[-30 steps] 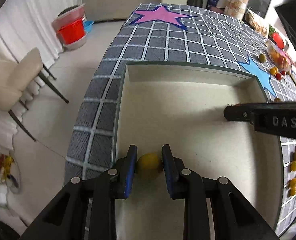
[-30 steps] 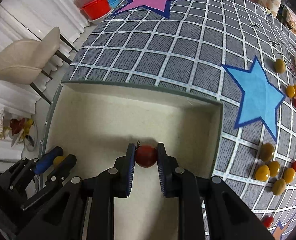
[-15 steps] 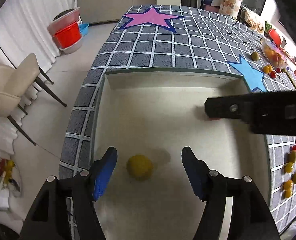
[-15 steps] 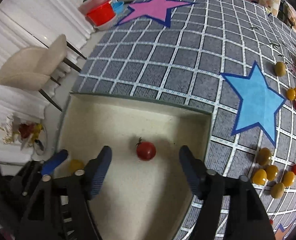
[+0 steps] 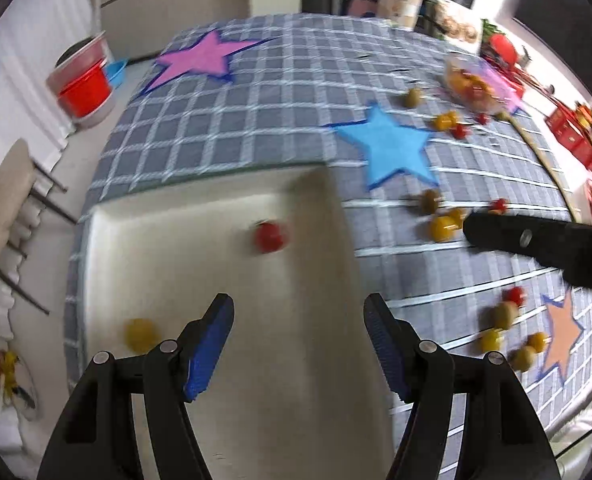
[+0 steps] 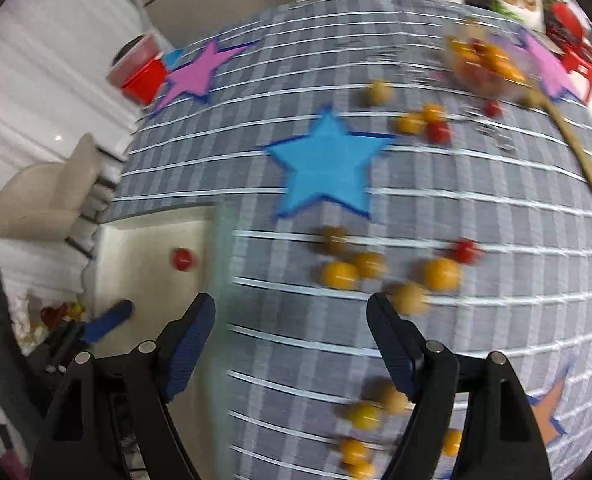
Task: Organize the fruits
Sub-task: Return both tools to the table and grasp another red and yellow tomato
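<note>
A shallow cream tray (image 5: 304,264) lies on the grey checked tablecloth. In it are a red cherry tomato (image 5: 270,237), also in the right wrist view (image 6: 183,259), and a yellow tomato (image 5: 140,332) near its left edge. My left gripper (image 5: 298,344) is open and empty above the tray. My right gripper (image 6: 292,340) is open and empty above the cloth, right of the tray, in front of a cluster of yellow, green and red tomatoes (image 6: 370,266). It shows as a black bar in the left wrist view (image 5: 536,240).
More loose tomatoes lie near the blue star (image 6: 326,168) and at the near right (image 6: 364,416). A clear bowl of tomatoes (image 6: 486,64) stands at the far right. A cream chair (image 5: 4,196) and red tub (image 5: 82,88) are off the table to the left.
Both grippers opened and let go of their tomatoes in the tray, then pulled back and swung right. The right one now hovers over the cloth; the views are motion-blurred.
</note>
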Demonstrator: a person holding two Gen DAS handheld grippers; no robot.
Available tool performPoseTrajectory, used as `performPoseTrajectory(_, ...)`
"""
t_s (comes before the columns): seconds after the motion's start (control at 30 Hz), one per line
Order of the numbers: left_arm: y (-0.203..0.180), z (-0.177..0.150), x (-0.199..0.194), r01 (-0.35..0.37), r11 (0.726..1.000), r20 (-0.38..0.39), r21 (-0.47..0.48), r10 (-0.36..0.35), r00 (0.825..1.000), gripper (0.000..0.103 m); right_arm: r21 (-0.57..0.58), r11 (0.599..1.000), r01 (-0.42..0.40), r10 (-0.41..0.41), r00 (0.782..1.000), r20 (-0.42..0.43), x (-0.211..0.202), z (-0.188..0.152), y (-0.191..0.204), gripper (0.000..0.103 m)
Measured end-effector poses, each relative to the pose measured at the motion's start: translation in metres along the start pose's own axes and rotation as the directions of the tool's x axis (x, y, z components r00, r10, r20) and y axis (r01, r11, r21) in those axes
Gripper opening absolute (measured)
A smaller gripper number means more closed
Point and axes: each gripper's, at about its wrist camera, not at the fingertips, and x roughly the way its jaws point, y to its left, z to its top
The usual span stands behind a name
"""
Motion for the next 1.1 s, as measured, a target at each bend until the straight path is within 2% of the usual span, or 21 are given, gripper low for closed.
performPoseTrajectory(0.2, -0.048, 0.02, 0.011, 0.022, 0.999, -0.018, 0.049, -0.021, 1.0, 0.069, 0.056, 0.993, 0.107, -0.106, 0.994, -0.015, -0.012, -0.009, -0.066, 0.081)
performPoseTrajectory(0.3, -0.065, 0.026, 0.022, 0.004, 0.999, -0.033, 0.051, -0.003, 0.999, 0.069, 0.079, 0.988, 0.136, -0.135, 0.991, -0.024, -0.01, -0.009, -0.094, 0.081)
performPoseTrajectory(0.43, -0.08, 0.03, 0.039, -0.009, 0.999, -0.049, 0.051, 0.011, 0.999, 0.069, 0.059, 0.986, 0.157, -0.154, 0.987, -0.042, 0.0, -0.008, -0.112, 0.081)
performPoseTrajectory(0.6, -0.09, 0.027, 0.057, -0.043, 0.996, -0.057, 0.081, 0.048, 0.997, 0.069, -0.027, 0.983, 0.181, -0.182, 0.983, -0.03, 0.009, -0.005, -0.119, 0.08)
performPoseTrajectory(0.67, -0.092, 0.027, 0.062, -0.05, 0.995, -0.056, 0.084, 0.055, 0.997, 0.069, -0.072, 0.98, 0.184, -0.186, 0.982, -0.023, 0.013, -0.005, -0.114, 0.068)
performPoseTrajectory(0.73, -0.094, 0.027, 0.067, -0.052, 0.995, -0.056, 0.084, 0.057, 0.997, 0.069, -0.104, 0.978, 0.181, -0.185, 0.982, -0.026, 0.019, -0.002, -0.111, 0.061)
performPoseTrajectory(1.03, -0.104, 0.04, 0.076, -0.041, 0.996, -0.024, 0.083, 0.043, 0.999, 0.069, -0.187, 0.968, 0.166, -0.164, 0.986, 0.026, 0.033, 0.019, -0.097, 0.06)
performPoseTrajectory(1.1, -0.106, 0.042, 0.077, -0.042, 0.996, -0.017, 0.08, 0.043, 0.999, 0.069, -0.194, 0.967, 0.167, -0.163, 0.986, 0.035, 0.035, 0.025, -0.094, 0.056)
